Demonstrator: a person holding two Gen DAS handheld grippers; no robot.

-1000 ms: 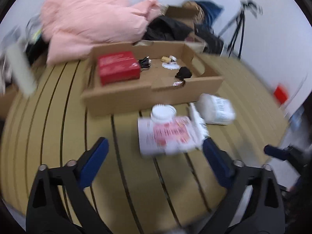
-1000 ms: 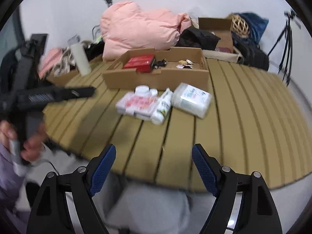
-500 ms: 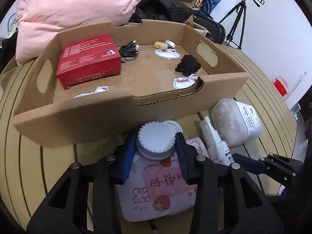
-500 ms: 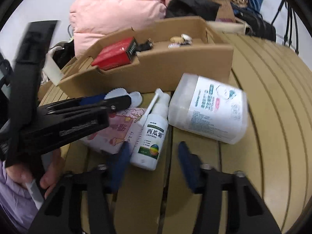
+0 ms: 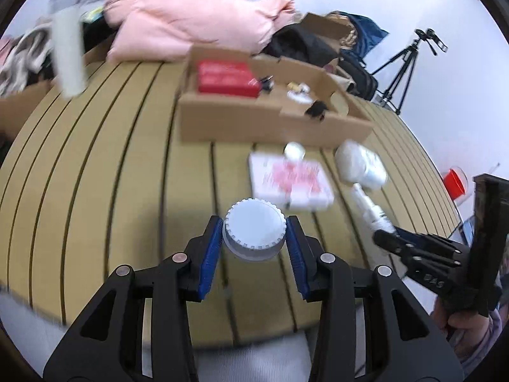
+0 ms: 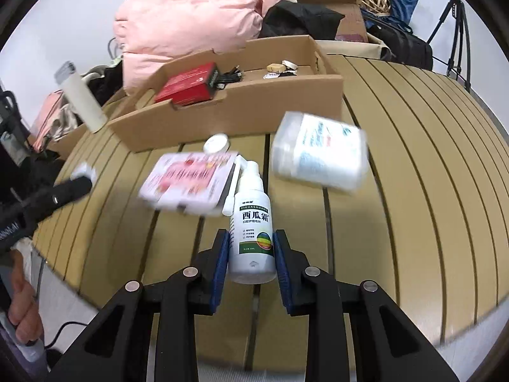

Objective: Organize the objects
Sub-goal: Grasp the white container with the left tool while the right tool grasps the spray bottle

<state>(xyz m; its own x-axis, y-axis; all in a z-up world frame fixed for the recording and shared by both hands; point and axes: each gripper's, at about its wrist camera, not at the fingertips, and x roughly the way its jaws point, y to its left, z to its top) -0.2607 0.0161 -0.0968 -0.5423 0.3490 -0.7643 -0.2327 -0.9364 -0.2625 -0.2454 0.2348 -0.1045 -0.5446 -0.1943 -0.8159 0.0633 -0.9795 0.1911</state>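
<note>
Left gripper (image 5: 253, 237) pinches white jar (image 5: 254, 234), held up over table (image 5: 95, 159). Right gripper (image 6: 251, 254) closing on spray bottle (image 6: 252, 226), pads at base. Risk imo: bottle gripped low, top-heavy, could pivot and drop before box (image 6: 241, 108).

White wall (image 6: 63, 16); slatted table (image 6: 413, 175) — tripod (image 5: 410, 63)

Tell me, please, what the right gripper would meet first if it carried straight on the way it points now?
Holding the spray bottle as its jaws close, the right gripper points toward the pink-printed packet and small white cap. The bottle's nozzle would probably reach the packet's edge first, then the cardboard tray; depth is uncertain.
</note>
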